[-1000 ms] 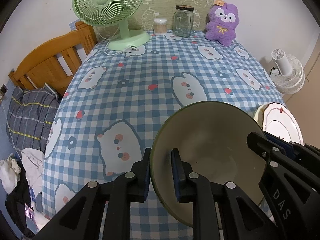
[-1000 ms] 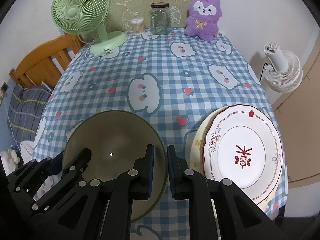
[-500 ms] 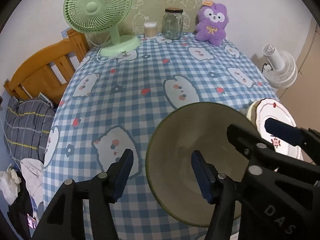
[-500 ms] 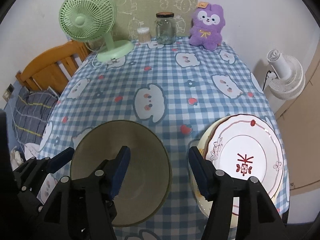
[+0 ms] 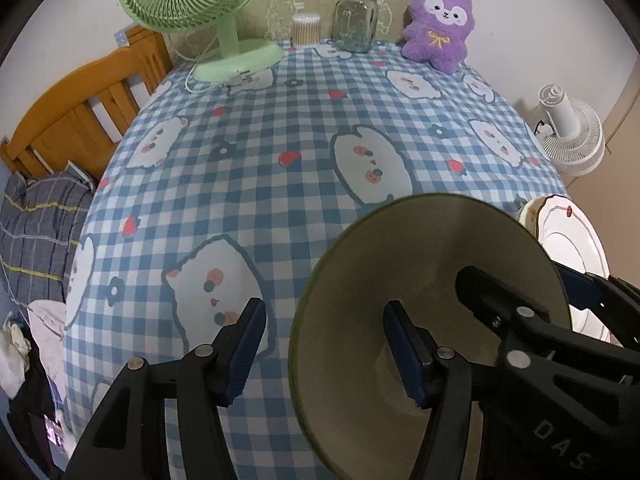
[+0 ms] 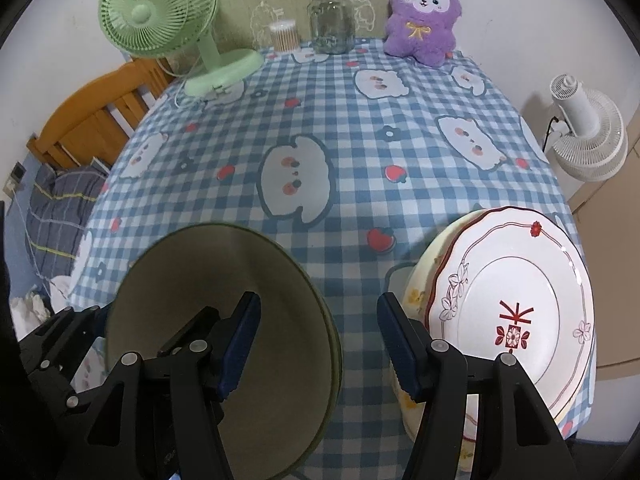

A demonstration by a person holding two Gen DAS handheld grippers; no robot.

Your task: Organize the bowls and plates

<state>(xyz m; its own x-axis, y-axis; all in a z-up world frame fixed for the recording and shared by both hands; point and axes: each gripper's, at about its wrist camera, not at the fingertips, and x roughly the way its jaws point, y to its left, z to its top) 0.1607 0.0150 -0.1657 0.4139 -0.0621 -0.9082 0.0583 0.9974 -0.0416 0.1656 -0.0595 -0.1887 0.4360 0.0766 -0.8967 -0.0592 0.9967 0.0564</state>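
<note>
An olive-green bowl (image 5: 420,260) (image 6: 200,280) stands near the front edge of the blue checked tablecloth (image 5: 280,200). My left gripper (image 5: 324,354) is open, its two fingers astride the bowl's left rim without pressing on it. My right gripper (image 6: 320,348) is open as well, astride the bowl's right rim, one finger inside the bowl and one outside. To the right of the bowl lies a white plate with red flowers (image 6: 512,300) (image 5: 568,240) on top of a cream plate (image 6: 416,292).
Along the far edge stand a green table fan (image 6: 160,20), a cotton-swab tub (image 6: 284,36), a glass jar (image 6: 332,20) and a purple plush toy (image 6: 420,16). A white fan (image 6: 588,140) stands beside the table on the right, a wooden bed frame (image 5: 80,112) on the left.
Both grippers were shut on the bowl's rim a second ago. Both have opened and let the rim go, with the bowl still between them.
</note>
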